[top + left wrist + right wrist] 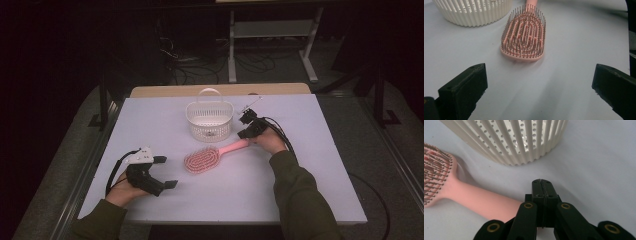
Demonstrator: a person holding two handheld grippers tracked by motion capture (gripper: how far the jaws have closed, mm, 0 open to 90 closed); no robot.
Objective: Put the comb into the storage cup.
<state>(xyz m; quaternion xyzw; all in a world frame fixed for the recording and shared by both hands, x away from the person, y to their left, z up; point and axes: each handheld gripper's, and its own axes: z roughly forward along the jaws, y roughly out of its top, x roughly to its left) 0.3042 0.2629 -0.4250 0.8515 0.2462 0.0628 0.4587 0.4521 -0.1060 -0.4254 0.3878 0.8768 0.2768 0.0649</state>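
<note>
Two grippers on the table (310,165), pink brush (205,158) as the landmark. Brush lying flat, bristles up, just in front of the white basket (210,121), handle angled toward the right gripper (246,134). Right gripper (541,185) right at the handle's end, jaws pressed together, nothing between them. Left gripper (165,172) off beyond the brush head, well apart, jaws spread wide, empty, facing the bristles.

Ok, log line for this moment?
left gripper open, off brush | right gripper shut beside handle | basket behind
</note>
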